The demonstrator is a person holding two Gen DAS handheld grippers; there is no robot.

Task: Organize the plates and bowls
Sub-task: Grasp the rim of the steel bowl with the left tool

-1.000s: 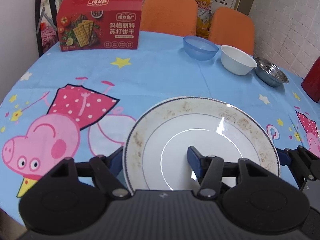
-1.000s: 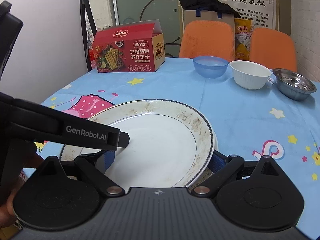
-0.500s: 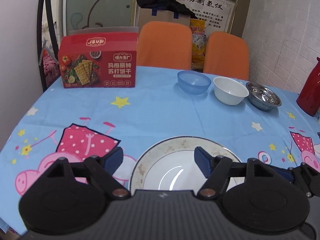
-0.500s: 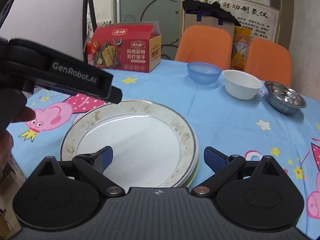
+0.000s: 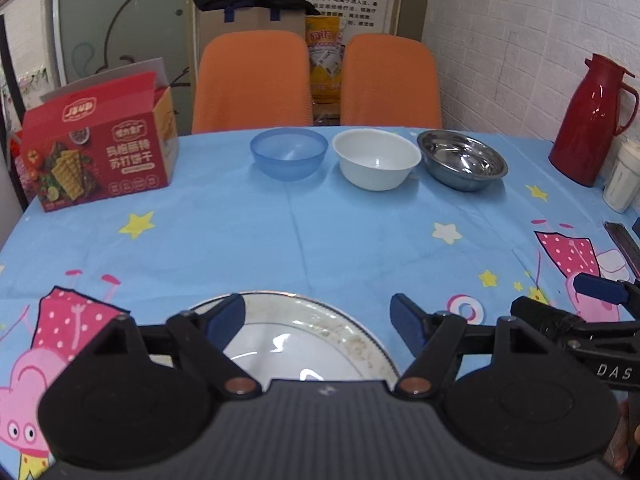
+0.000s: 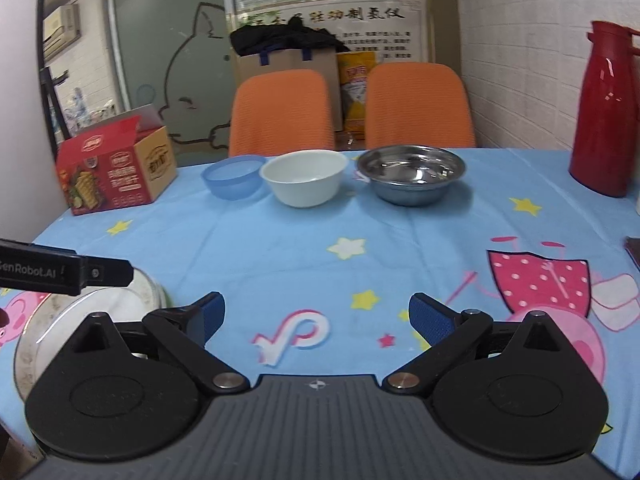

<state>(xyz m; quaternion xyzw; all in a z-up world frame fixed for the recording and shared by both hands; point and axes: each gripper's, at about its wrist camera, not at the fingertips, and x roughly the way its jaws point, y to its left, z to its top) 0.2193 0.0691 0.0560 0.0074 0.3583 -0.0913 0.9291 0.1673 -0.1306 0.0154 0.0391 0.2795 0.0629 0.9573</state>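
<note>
A stack of white plates (image 5: 304,344) with speckled rims lies on the table at the near edge, partly hidden under my left gripper (image 5: 318,320), which is open and empty above it. The plates also show at the lower left of the right wrist view (image 6: 80,312). My right gripper (image 6: 316,316) is open and empty over bare tablecloth, to the right of the plates. At the far side stand a blue bowl (image 5: 288,152), a white bowl (image 5: 376,158) and a steel bowl (image 5: 462,158) in a row; they also show in the right wrist view: blue bowl (image 6: 234,176), white bowl (image 6: 304,180), steel bowl (image 6: 412,172).
A red cracker box (image 5: 96,152) stands at the far left. A red thermos (image 5: 592,120) and a white cup (image 5: 622,182) stand at the far right. Two orange chairs (image 5: 252,80) are behind the table. The round table carries a blue cartoon cloth (image 5: 320,232).
Both grippers let go of the plate, opened and drew back and up. The right gripper swung right, away from the plates. The plates now lie flat on the table.
</note>
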